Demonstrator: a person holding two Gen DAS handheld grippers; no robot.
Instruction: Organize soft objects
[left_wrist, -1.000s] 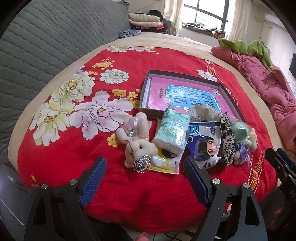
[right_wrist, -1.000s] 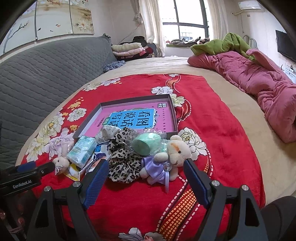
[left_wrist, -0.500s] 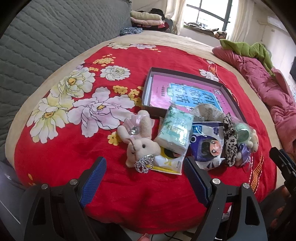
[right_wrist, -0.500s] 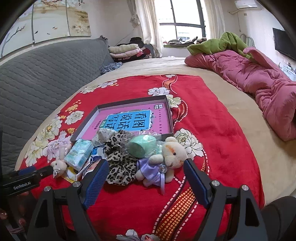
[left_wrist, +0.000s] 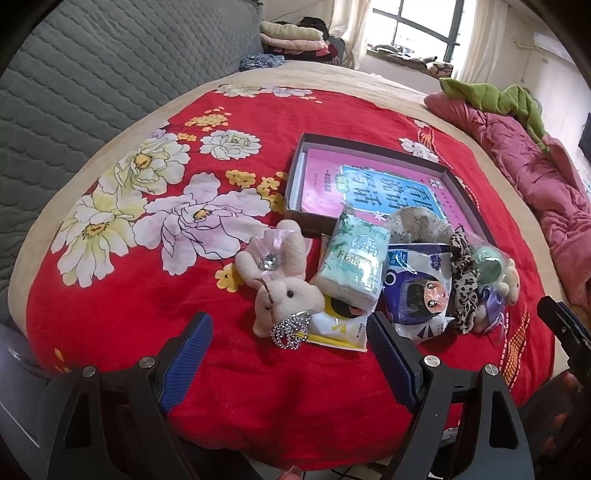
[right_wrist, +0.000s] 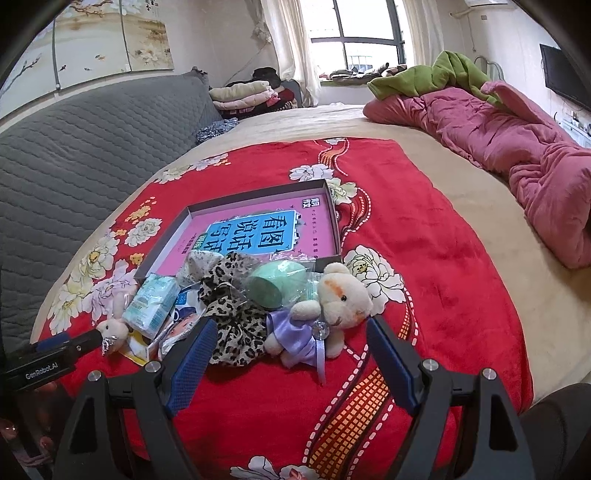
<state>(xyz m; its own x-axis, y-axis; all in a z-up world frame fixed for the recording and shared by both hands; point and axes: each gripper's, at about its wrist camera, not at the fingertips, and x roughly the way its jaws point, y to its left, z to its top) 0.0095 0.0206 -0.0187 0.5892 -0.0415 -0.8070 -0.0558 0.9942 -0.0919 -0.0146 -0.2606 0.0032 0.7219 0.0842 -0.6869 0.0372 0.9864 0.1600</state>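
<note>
Both hand-held grippers (left_wrist: 288, 354) (right_wrist: 291, 354) wide apart

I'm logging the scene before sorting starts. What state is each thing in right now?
left gripper: open, holding nothing
right gripper: open, holding nothing
box: lidless, holds a pink book
pink rabbit: lying on the red blanket
tissue pack: sealed, resting on other packets
leopard scrunchie: bunched up, beside the bear
bear in purple dress: lying on its side
green sponge: inside a clear bag
</note>
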